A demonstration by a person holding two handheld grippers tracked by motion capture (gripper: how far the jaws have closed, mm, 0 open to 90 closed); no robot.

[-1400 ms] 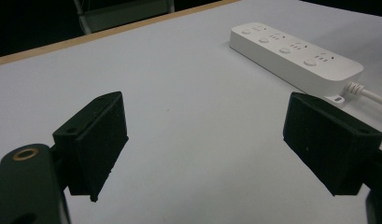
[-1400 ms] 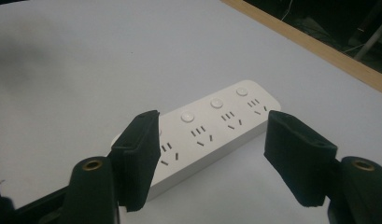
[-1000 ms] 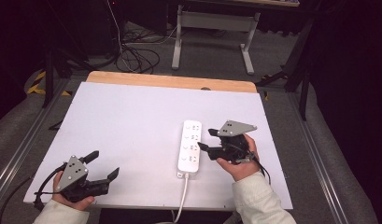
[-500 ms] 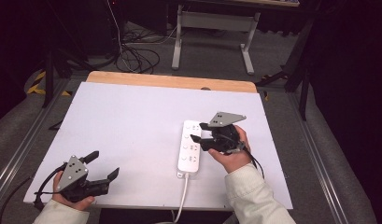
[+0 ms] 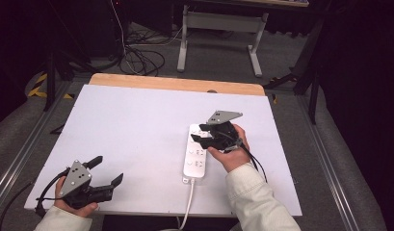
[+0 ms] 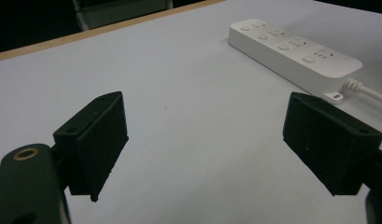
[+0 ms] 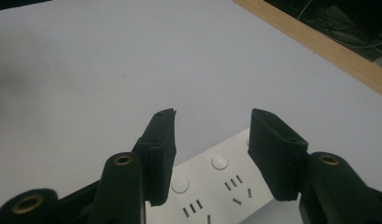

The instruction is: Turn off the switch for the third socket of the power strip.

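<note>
high view: the white power strip (image 5: 196, 152) is seen lying flat on the tabletop (image 5: 137, 125), right of centre, its long axis running near to far and its cord leaving the near end. the right tongs (image 5: 198, 136) are held over its far end, jaws apart and just narrowed, nothing clamped. the left tongs (image 5: 107, 169) are held wide apart, well away.

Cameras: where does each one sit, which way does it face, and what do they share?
High view: above the person's side, facing forward and down on the white table; both forearms, left gripper, right gripper.
Left gripper view: on that gripper, low over the table, its black jaws wide apart.
Right gripper view: above the power strip, looking down between its jaws, which have been closing, nothing gripped.
Shared: all show the power strip.
</note>
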